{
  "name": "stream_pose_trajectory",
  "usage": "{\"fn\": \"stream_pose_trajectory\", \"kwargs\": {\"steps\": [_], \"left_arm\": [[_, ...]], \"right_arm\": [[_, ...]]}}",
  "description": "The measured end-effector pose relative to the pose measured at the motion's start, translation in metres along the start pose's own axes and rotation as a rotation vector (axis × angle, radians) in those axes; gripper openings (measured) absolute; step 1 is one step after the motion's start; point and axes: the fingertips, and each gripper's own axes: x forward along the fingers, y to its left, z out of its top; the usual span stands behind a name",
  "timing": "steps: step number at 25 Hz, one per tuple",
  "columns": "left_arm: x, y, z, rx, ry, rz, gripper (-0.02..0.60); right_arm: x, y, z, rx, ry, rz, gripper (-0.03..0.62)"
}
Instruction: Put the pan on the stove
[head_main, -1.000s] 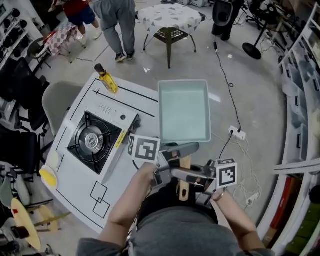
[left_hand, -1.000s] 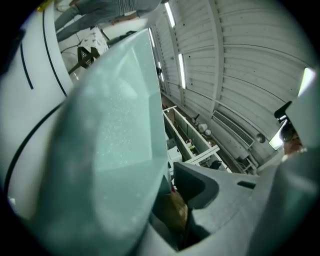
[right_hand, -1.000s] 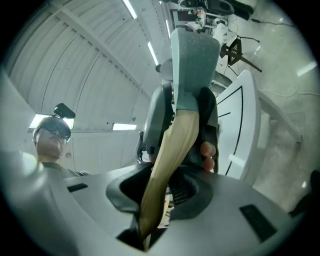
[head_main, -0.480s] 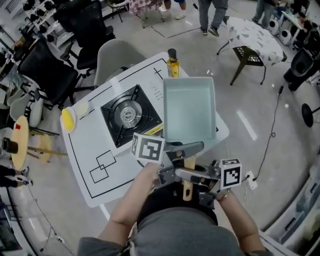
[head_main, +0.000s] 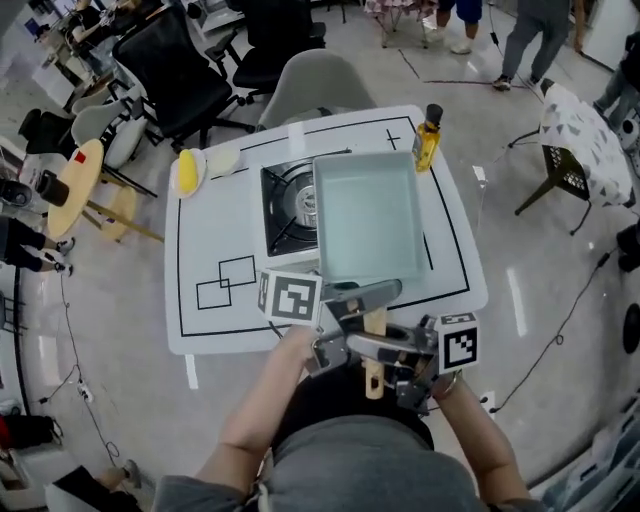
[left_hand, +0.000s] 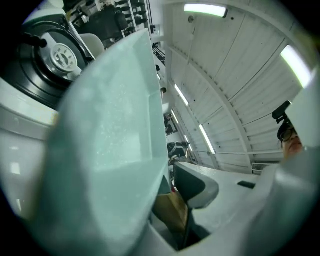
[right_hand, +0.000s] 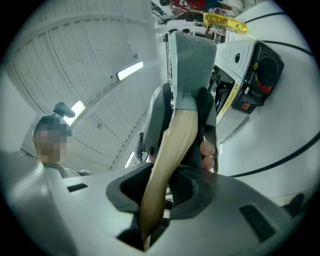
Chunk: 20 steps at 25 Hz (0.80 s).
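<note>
The pale green rectangular pan (head_main: 365, 215) hangs level above the white table (head_main: 220, 240), over the right part of the black gas stove (head_main: 285, 205). Its wooden handle (head_main: 373, 378) points back at me. My left gripper (head_main: 362, 298) is shut on the handle where it meets the pan. My right gripper (head_main: 372, 350) is shut on the handle further back. In the left gripper view the pan (left_hand: 110, 150) fills the middle, with the stove's burner (left_hand: 62, 55) at upper left. The right gripper view shows the handle (right_hand: 167, 165) between the jaws and the pan (right_hand: 192, 60) beyond them.
A yellow oil bottle (head_main: 428, 140) stands at the table's far right corner. A yellow object (head_main: 187, 172) lies beside a white plate (head_main: 222, 160) at the far left. Black chairs (head_main: 180, 70), a grey chair (head_main: 320, 80) and a round wooden stool (head_main: 75, 185) ring the table.
I have turned with the pan: it was out past the table's edge and now hangs over the table and the stove's right side. Both grippers keep their hold on the handle.
</note>
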Motion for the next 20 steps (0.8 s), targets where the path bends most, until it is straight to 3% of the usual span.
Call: {"fn": "stream_pose_trajectory", "kwargs": {"steps": [9,20], "left_arm": [[-0.035,0.019,0.010,-0.034,-0.116,0.075,0.140],[-0.058,0.036,0.040,-0.071,-0.117,0.062,0.140]], "right_arm": [[0.024,-0.011,-0.009,0.056,0.116,0.052,0.107],[0.058,-0.025,0.011,0.076,0.116,0.030,0.109]]}}
